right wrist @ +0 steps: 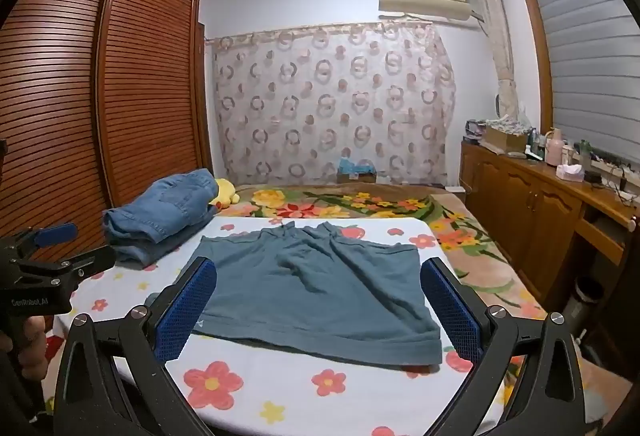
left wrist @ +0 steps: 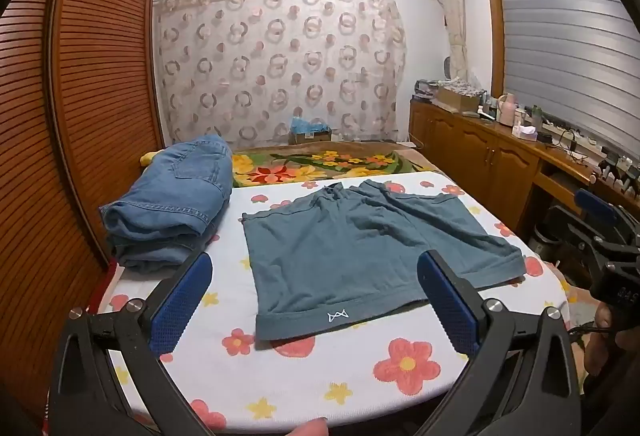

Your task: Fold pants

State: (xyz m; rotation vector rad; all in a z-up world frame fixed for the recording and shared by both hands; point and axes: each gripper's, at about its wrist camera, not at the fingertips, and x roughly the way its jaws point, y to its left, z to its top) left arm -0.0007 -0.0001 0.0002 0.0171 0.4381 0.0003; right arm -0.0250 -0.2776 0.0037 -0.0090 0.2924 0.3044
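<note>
Teal shorts (left wrist: 360,252) lie spread flat on the flowered white sheet (left wrist: 304,376), waistband away from me, leg hems toward me; they also show in the right wrist view (right wrist: 316,288). My left gripper (left wrist: 316,296) is open and empty, hovering above the near hem of the left leg. My right gripper (right wrist: 320,304) is open and empty, above the near hem of the right leg. Each gripper appears at the edge of the other's view, the right one (left wrist: 600,228) and the left one (right wrist: 52,248).
A pile of folded blue jeans (left wrist: 172,204) sits at the sheet's far left, also in the right wrist view (right wrist: 160,212). A louvred wardrobe (left wrist: 80,96) stands to the left. A wooden cabinet (left wrist: 500,156) with clutter runs along the right. A flowered blanket (left wrist: 320,164) lies beyond.
</note>
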